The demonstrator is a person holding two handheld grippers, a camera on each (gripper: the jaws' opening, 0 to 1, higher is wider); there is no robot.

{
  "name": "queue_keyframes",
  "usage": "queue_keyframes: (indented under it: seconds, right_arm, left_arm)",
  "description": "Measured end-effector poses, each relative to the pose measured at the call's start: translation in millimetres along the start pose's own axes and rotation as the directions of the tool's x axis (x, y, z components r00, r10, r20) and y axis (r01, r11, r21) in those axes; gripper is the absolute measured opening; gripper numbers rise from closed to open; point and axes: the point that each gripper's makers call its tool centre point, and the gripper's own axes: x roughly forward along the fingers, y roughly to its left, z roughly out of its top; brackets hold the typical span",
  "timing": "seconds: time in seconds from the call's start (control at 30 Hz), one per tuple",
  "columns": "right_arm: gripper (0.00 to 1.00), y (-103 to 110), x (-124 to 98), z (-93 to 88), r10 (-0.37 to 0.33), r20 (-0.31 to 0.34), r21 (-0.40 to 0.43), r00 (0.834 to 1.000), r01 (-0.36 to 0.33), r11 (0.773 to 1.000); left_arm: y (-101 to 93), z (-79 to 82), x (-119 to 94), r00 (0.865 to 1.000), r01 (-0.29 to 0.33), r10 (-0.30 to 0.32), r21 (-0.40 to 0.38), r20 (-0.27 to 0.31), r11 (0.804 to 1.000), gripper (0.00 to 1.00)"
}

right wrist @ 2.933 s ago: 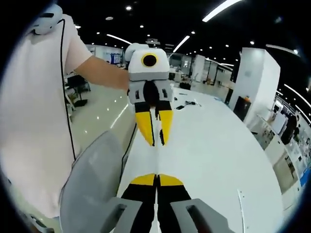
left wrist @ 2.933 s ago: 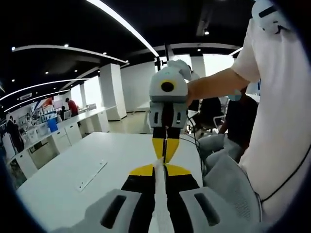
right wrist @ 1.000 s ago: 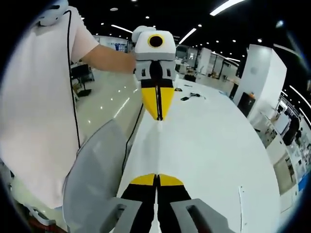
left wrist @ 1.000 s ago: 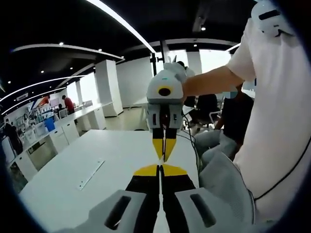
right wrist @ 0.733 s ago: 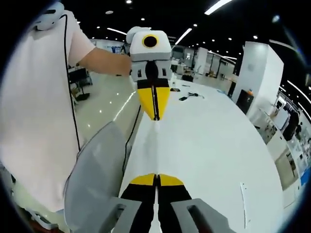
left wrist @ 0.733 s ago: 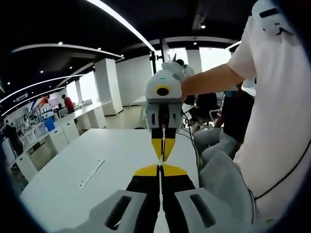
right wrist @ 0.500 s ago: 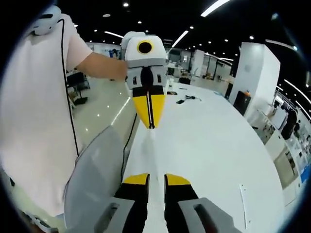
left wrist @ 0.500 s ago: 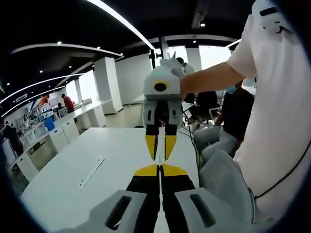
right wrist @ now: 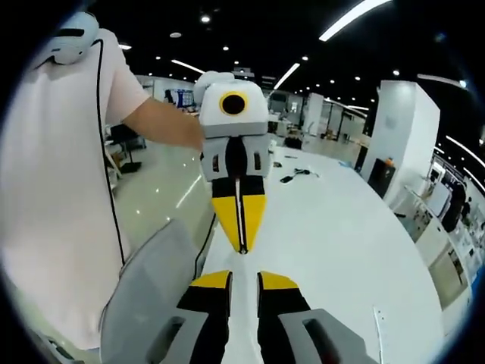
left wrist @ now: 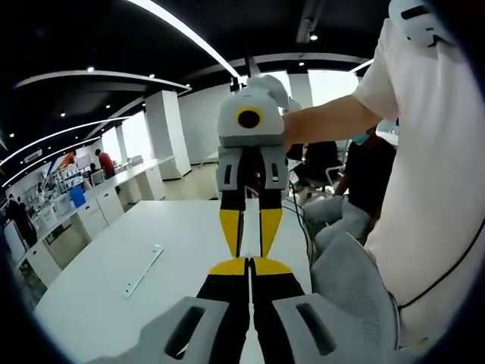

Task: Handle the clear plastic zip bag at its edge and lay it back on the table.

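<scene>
While left gripper (left wrist: 248, 267) pinches the zip bag's edge shut, right gripper (right wrist: 244, 279) gapes empty above desk (right wrist: 333, 227).

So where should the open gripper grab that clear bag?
Probably at its free edge: the clear bag shows edge-on in the shut left gripper, so the open right gripper should come straight on, one jaw to each flat face.
</scene>
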Motion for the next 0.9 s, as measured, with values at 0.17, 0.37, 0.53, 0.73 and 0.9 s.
queue_keyframes:
  seconds: [0.17, 0.37, 0.53, 0.73, 0.9]
  right_arm:
    - [0.07, 0.4, 2.1, 4.4, 0.007, 0.006, -0.021, 1.0, -0.007, 1.0]
    - [0.03, 1.7, 3.5, 9.3, 0.016, 0.011, -0.032, 1.0, -0.015, 0.999]
    - [0.01, 1.8, 4.6, 8.9, 0.021, 0.01, -0.041, 1.0, -0.02, 0.999]
    - [0.01, 1.9, 5.0, 7.8, 0.024, -0.003, -0.053, 1.0, -0.024, 0.998]
    - [0.01, 2.8, 6.9, 7.3, 0.027, -0.014, -0.069, 1.0, -0.028, 0.997]
  left_arm:
    - [-1.6, -0.2, 1.2, 1.0, 0.004, -0.004, -0.001, -0.002, 1.0, 0.0]
    - [-1.9, -1.2, 2.2, 1.0, 0.007, -0.007, 0.003, -0.008, 1.0, 0.0]
    - [-2.6, -1.6, 2.3, 1.0, 0.011, -0.011, 0.001, -0.008, 1.0, 0.0]
    - [-1.0, -2.5, 1.0, 1.0, 0.013, -0.013, 0.001, -0.005, 1.0, 0.0]
    - [-2.4, -0.2, 1.2, 1.0, 0.017, -0.017, 0.003, 0.001, 1.0, 0.0]
